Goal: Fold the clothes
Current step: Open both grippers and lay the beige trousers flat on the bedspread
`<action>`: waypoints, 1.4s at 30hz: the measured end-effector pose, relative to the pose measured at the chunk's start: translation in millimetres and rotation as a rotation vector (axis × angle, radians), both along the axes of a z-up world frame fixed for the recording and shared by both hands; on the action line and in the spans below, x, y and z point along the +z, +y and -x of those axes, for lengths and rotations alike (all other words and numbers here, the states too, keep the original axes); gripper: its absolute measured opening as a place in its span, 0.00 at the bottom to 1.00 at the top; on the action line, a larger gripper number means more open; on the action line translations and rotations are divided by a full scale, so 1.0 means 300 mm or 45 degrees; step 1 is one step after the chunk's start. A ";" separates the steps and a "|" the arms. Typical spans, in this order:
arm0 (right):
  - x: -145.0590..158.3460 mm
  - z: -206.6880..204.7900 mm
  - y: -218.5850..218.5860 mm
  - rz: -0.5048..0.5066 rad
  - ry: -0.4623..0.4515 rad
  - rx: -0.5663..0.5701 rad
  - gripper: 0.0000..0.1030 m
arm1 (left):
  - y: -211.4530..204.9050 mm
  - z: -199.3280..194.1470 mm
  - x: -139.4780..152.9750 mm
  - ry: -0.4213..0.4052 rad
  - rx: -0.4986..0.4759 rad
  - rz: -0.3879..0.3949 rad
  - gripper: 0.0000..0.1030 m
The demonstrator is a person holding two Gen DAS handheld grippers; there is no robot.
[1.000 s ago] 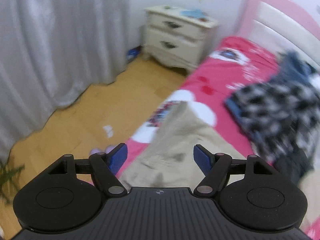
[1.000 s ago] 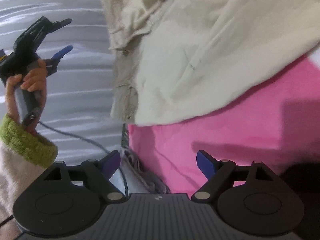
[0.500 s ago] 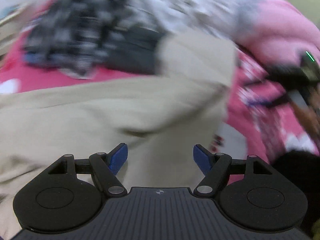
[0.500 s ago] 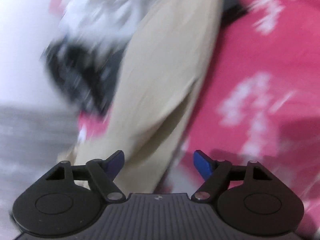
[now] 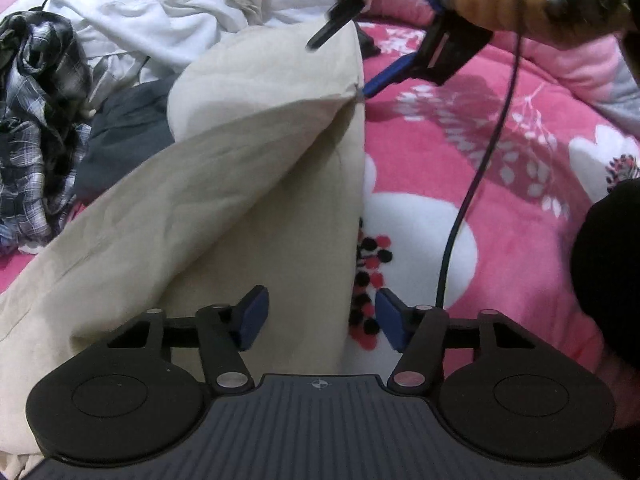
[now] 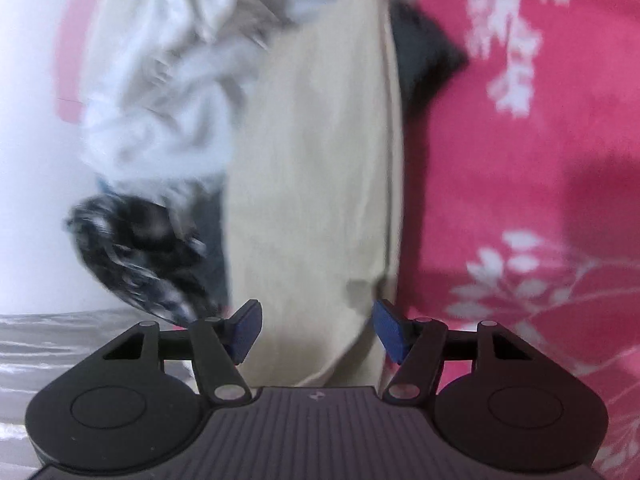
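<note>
Beige trousers (image 5: 240, 184) lie stretched out lengthwise on the pink flowered bedcover (image 5: 500, 184). My left gripper (image 5: 320, 318) is open at their near end, and the cloth's right edge runs between its blue pads. At the far end a hand holds my right gripper (image 5: 340, 68), open, its fingers straddling the trousers' far corner. In the blurred right wrist view the beige trousers (image 6: 316, 168) run up from between the open right gripper (image 6: 316, 330) fingers.
A heap of other clothes lies left of the trousers: a plaid shirt (image 5: 36, 120), a dark garment (image 5: 124, 128) and white garments (image 5: 160, 8). A black cable (image 5: 480, 160) hangs from the right gripper across the bedcover. Grey curtain (image 6: 60, 340) shows beyond the bed.
Both grippers have swung down from facing the room and curtain onto the bed, one to each end of the beige trousers. Both have stayed open.
</note>
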State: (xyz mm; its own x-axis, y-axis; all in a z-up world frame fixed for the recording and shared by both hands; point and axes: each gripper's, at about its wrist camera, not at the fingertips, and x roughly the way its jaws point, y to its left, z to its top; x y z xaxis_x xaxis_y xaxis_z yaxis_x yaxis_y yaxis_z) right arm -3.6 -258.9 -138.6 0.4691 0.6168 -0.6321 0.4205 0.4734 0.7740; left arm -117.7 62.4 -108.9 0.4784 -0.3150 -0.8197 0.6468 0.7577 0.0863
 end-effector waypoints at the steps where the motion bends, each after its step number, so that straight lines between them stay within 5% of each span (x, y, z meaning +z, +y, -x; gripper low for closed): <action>1: -0.014 -0.010 0.009 -0.005 0.040 0.012 0.54 | 0.003 0.001 0.002 0.002 0.000 -0.001 0.55; 6: -0.069 -0.008 0.017 -0.083 0.074 0.010 0.03 | -0.007 -0.005 0.002 -0.044 0.024 -0.010 0.52; 8: -0.065 -0.011 0.014 -0.110 0.031 0.020 0.03 | -0.012 -0.012 -0.008 -0.056 0.048 -0.033 0.52; 17: 0.241 -0.355 0.166 -0.241 -0.618 0.296 0.03 | -0.029 -0.030 0.006 -0.100 0.207 -0.063 0.56; 19: 0.282 -0.465 0.224 -0.193 -0.690 0.386 0.07 | -0.037 -0.028 0.008 -0.104 0.232 -0.069 0.58; 20: 0.294 -0.505 0.243 -0.163 -0.696 0.430 0.29 | -0.042 -0.028 0.007 -0.106 0.239 -0.074 0.58; 21: 0.292 -0.505 0.231 -0.170 -0.667 0.459 0.45 | -0.047 -0.027 0.007 -0.108 0.245 -0.080 0.59; 26: 0.266 -0.349 0.026 -0.201 -0.551 0.519 0.60 | -0.067 0.014 0.028 -0.118 0.231 -0.082 0.65; 32: 0.108 -0.126 -0.256 0.051 -0.183 0.384 0.65 | -0.037 0.096 0.102 -0.017 0.275 -0.007 0.66; 37: -0.009 -0.161 -0.275 -0.010 -0.136 0.199 0.62 | 0.033 0.154 0.140 0.113 0.470 0.033 0.69; 38: -0.031 -0.186 -0.259 -0.017 -0.122 0.165 0.61 | 0.060 0.170 0.149 0.150 0.538 0.073 0.69; 40: -0.071 -0.219 -0.229 -0.041 -0.098 0.143 0.40 | 0.132 0.204 0.153 0.250 0.719 0.183 0.69; 42: -0.082 -0.228 -0.205 -0.041 -0.091 0.116 0.07 | 0.216 0.251 0.147 0.343 0.942 0.301 0.69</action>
